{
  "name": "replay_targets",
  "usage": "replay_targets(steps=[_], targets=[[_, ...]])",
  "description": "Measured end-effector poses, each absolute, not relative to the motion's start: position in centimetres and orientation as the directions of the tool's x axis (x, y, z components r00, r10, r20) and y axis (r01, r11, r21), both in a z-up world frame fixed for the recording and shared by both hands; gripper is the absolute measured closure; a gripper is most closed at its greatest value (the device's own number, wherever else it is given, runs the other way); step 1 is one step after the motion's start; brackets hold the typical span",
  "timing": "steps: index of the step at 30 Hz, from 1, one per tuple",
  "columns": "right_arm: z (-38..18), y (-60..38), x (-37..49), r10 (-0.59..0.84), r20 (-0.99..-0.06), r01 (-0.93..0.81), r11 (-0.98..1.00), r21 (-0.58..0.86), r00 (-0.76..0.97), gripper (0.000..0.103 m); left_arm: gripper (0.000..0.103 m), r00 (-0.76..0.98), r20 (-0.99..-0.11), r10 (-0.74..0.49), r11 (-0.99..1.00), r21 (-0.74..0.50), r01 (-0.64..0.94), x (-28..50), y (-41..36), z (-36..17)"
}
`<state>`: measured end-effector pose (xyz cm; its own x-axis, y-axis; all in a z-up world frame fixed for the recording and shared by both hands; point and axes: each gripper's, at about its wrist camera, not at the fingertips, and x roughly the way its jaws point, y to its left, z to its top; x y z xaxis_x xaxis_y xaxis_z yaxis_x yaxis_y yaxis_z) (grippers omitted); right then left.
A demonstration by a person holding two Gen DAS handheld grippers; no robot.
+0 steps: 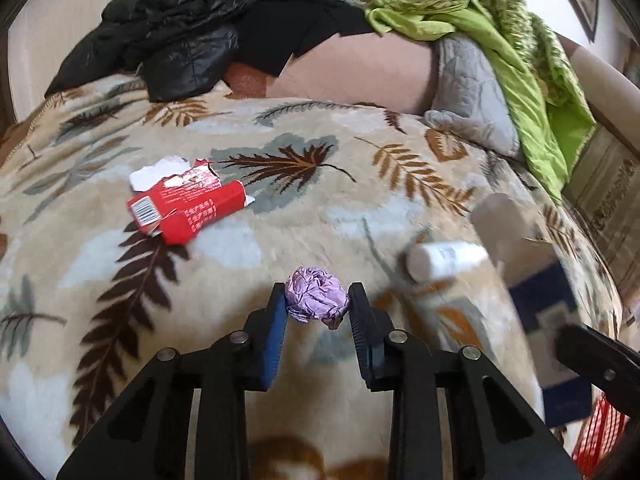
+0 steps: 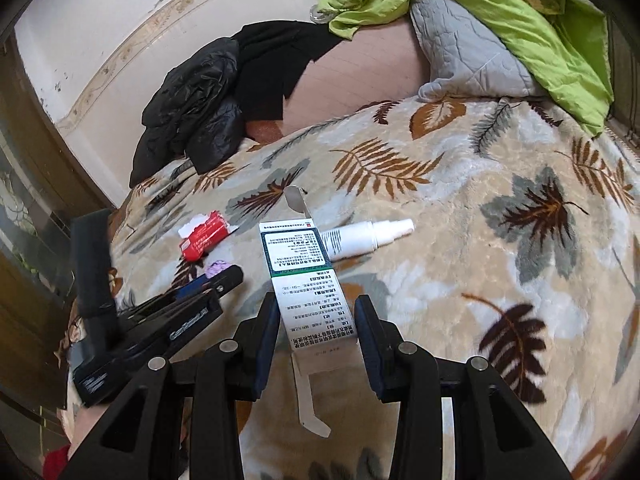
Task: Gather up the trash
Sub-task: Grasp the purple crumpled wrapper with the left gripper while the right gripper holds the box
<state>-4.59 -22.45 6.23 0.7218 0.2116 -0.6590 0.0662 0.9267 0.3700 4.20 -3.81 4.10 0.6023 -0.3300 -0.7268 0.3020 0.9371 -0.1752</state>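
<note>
Left wrist view looks down on a cream fleece blanket with brown and grey leaf print (image 1: 248,248), where the left gripper (image 1: 318,300) has its two blue-padded fingers (image 1: 276,332) closed against either side of a crumpled ball of lilac foil wrapper (image 1: 317,298). Farther out and to the left lies a torn red cardboard packet (image 1: 188,210). To the right a white plastic spray bottle (image 1: 444,258) lies on its side, just beside a blurred white and dark blue box (image 1: 536,280).

Right wrist view shows that same printed carton (image 2: 302,280) lying lengthwise between the fingers of the right gripper (image 2: 316,336). One pad touches its edge while the other stands a little clear, so the grasp is not closed. The spray bottle (image 2: 366,238) rests just past the carton. At the far edge lie a black puffy jacket (image 2: 192,112), a grey quilted pillow (image 2: 460,52) and a lime green cloth (image 2: 520,20).
</note>
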Motion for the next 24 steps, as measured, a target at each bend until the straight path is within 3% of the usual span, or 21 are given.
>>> replay_targets(steps=[10,24], targets=[[7.1,-21.6,-9.5,0.185,-0.619,0.065,0.931,0.358,0.763,0.062,0.074,0.672,-0.66,-0.335,0.939,-0.17,0.3,-3.8,-1.5,8.3],[7.3,-19.5,-14.6,0.241,-0.588,0.007,0.922,0.387,0.772,0.062,0.073,0.752,-0.618,-0.23,0.962,-0.029,0.27,-13.4,0.5,9.5]])
